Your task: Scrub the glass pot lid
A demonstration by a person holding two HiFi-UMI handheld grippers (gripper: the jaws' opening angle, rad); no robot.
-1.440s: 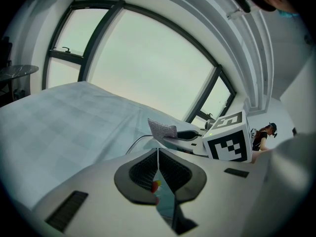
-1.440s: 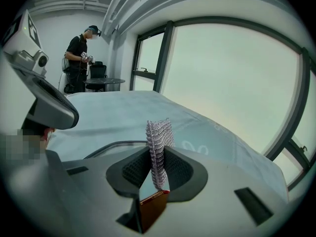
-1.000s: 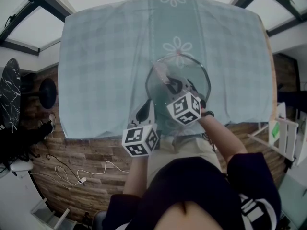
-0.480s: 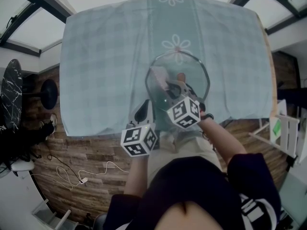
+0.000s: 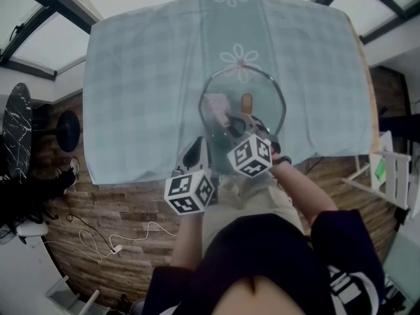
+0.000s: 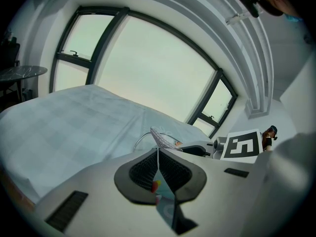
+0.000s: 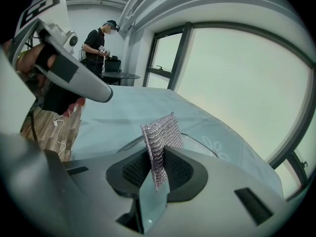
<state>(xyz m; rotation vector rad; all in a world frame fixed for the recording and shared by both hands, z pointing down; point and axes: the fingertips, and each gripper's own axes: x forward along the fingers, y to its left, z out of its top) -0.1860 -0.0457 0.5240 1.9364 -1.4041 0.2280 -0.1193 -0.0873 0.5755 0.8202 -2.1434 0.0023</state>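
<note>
With right fingers (image 7: pixel 136 172), pinches scrubber (image 7: pixel 160 132) tight over lid (image 5: pixel 266 110) on worktop (image 5: pixel 131 77). Has left fingers (image 6: pixel 143 169) squeezed together by near rim (image 5: pixel 201 117). Looks hard, slippery and easy to break; best held by knob (image 5: pixel 246 102) or rim.

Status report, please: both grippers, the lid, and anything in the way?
Left gripper shut on near rim of glass pot lid. Right gripper shut on mesh scouring pad, over the glass. Nothing blocks the lid.

The round glass lid (image 5: pixel 266 100) lies flat on the table (image 5: pixel 131 77), brown knob (image 5: pixel 246 102) up. A silvery mesh pad (image 7: pixel 162 132) stands upright over its left half.
</note>
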